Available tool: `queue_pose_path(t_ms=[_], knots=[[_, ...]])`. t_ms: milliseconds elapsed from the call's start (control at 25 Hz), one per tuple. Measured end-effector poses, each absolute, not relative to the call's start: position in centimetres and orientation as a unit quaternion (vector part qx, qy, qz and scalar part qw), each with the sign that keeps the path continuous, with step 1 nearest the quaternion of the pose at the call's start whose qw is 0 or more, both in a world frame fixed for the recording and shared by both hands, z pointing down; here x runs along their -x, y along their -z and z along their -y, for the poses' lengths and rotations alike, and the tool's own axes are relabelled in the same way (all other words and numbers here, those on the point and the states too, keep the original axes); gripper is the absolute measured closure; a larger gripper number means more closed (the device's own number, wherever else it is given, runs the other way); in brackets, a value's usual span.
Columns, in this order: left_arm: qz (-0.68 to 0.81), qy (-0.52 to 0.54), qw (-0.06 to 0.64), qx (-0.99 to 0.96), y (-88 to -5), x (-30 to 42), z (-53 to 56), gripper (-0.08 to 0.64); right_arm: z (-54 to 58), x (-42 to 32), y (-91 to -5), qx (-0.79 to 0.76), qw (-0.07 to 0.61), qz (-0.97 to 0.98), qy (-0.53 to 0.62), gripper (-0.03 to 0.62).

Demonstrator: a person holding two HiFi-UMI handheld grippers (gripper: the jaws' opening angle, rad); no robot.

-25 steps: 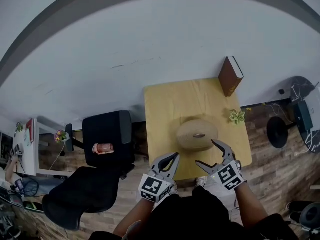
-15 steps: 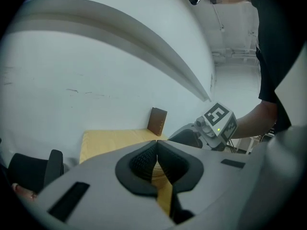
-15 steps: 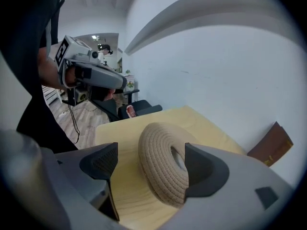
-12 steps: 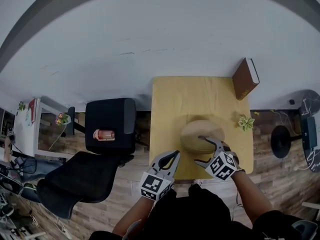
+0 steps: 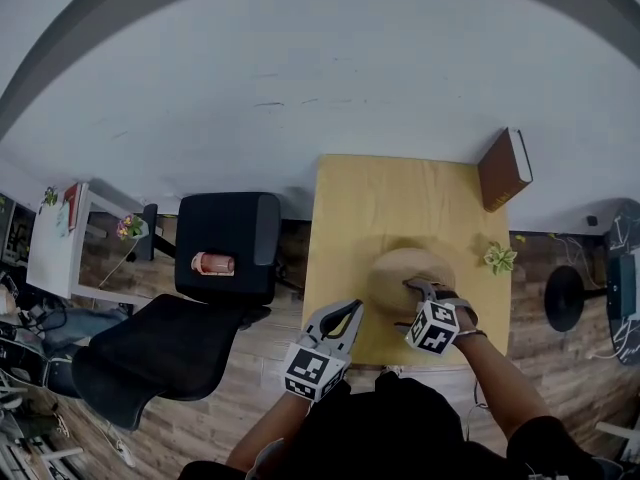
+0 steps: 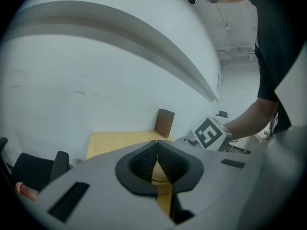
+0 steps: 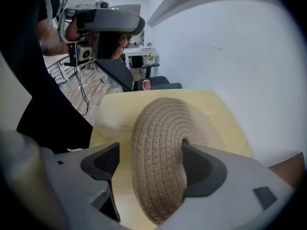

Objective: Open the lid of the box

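Astride the lid [image 7: 160, 123] rim, right gripper [image 7: 149, 163] gapes (perhaps touching).

no text or number is legible; only black-and-white square markers show on the left hand-held gripper [image 5: 351, 313] and the right hand-held gripper [image 5: 402, 305].

Book [image 5: 503, 169] upright, plant [image 5: 498, 258] nearby — black chair [image 5: 228, 246] aside.

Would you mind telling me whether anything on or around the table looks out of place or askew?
Nothing on the table looks spilled or damaged: the woven box sits closed, and the book stands upright at the far corner. The only oddity is a can-like object lying on its side on the black chair.
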State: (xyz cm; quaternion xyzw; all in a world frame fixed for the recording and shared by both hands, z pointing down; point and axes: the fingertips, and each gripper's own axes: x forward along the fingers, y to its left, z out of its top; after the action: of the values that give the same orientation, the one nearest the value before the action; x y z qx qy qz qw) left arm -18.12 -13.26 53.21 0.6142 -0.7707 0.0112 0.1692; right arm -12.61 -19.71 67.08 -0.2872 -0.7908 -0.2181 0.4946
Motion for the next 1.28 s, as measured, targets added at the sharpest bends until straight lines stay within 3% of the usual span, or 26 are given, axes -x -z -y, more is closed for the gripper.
queue_pose_path(t_ms=[280, 1280], knots=[[0.776, -0.009, 0.169, -0.607, -53.0, 18.5, 12.9, 0.541, 20.4, 13.2, -67.1, 0.286, 0.507, 0.785, 0.211, 0.256], [0.773, -0.011, 0.173, -0.611, -53.0, 16.6, 12.9, 0.541, 21.1, 10.4, -65.3, 0.235, 0.486, 0.814, 0.212, 0.301]])
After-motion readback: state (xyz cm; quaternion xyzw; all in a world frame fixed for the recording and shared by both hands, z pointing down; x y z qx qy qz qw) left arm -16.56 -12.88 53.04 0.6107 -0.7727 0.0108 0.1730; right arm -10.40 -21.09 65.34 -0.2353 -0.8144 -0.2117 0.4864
